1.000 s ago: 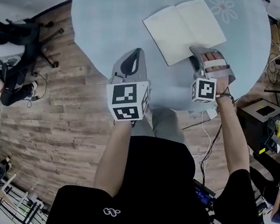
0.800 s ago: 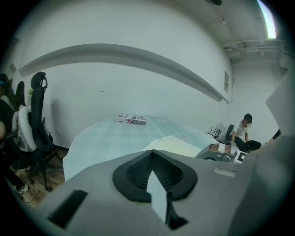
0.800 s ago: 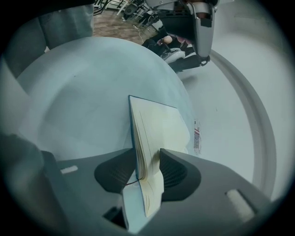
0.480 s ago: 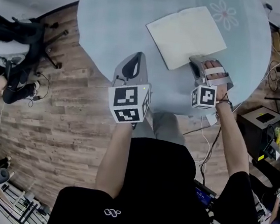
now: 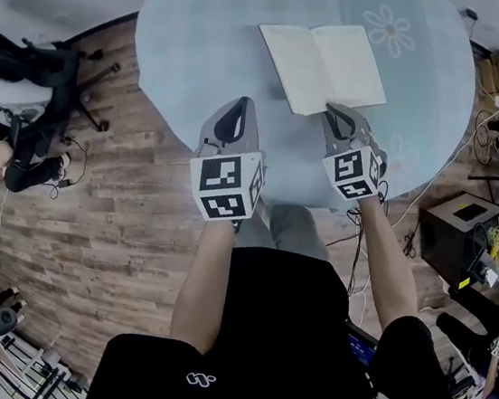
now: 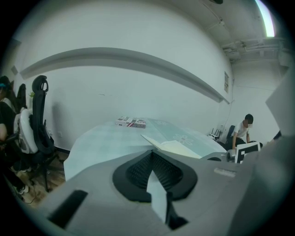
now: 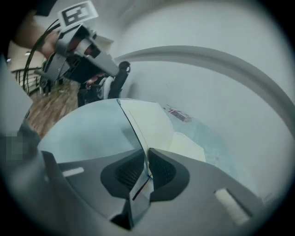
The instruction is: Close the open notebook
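Observation:
The open notebook lies with pale blank pages on the round light-blue table. My right gripper is at its near edge, rolled on its side. Its jaws are closing, and in the right gripper view the pads pinch the thin near edge of the notebook, which rises off the table as a raised sheet. My left gripper hovers over the table's near rim, left of the book, shut and holding nothing. In the left gripper view the notebook shows just beyond the jaws.
A small patterned box lies at the table's far edge. An office chair stands on the wood floor to the left. A black box and cables are on the right. A person sits beyond the table.
My right gripper rolled from flat to edgewise, closed on the notebook's near edge and rose a little, lifting that side. The left gripper stayed put.

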